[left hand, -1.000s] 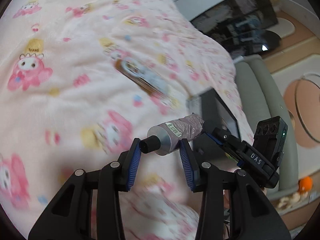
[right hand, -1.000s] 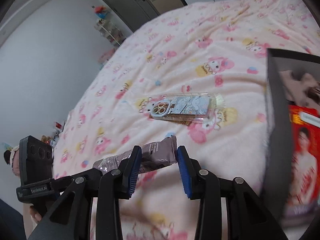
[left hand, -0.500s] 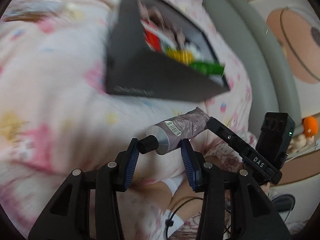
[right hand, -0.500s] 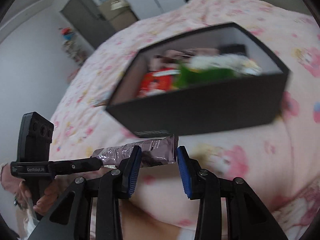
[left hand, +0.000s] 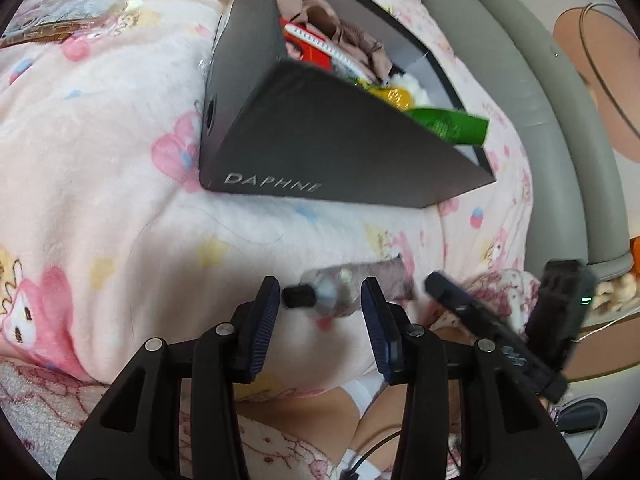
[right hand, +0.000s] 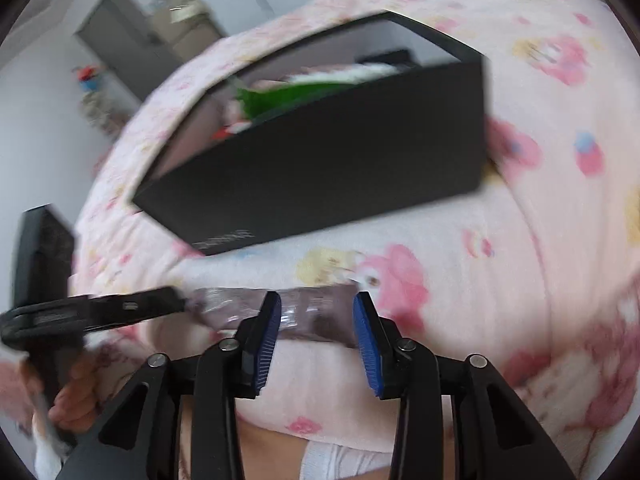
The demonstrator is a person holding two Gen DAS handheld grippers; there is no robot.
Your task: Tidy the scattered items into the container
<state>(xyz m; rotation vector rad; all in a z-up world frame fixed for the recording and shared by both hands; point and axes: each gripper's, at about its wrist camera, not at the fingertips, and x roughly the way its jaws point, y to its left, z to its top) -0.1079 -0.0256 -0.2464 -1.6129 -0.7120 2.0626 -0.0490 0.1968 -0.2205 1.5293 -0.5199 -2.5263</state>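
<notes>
While both tools point down at the pink cartoon-print blanket (left hand: pixel 120 152), 1 mauve cosmetic tube (left hand: pixel 352 286) spans the space between them, lying crosswise just in front of the black box (left hand: pixel 320 152) and outside it. The left gripper (left hand: pixel 320 314) stands around the tube's black-capped end; its blue pads (left hand: pixel 262 328) sit clear of the cap on 1 side, and blur hides whether the other pad touches, so the jaws read as spread apart with the tube between them. The right gripper (right hand: pixel 316 330) frames the tube's flat crimped end (right hand: pixel 320 312); motion blur prevents telling whether its pads press on the tube or merely stand beside it. The box, marked DAPHNE, rests on the blanket and holds a green tube (left hand: pixel 452 126), a red packet (left hand: pixel 308 46), beige fabric (left hand: pixel 340 28) and a yellow-and-white item (left hand: pixel 400 94). A clear phone case (left hand: pixel 64 16) lies on the blanket at upper left, well apart from the box.
</notes>
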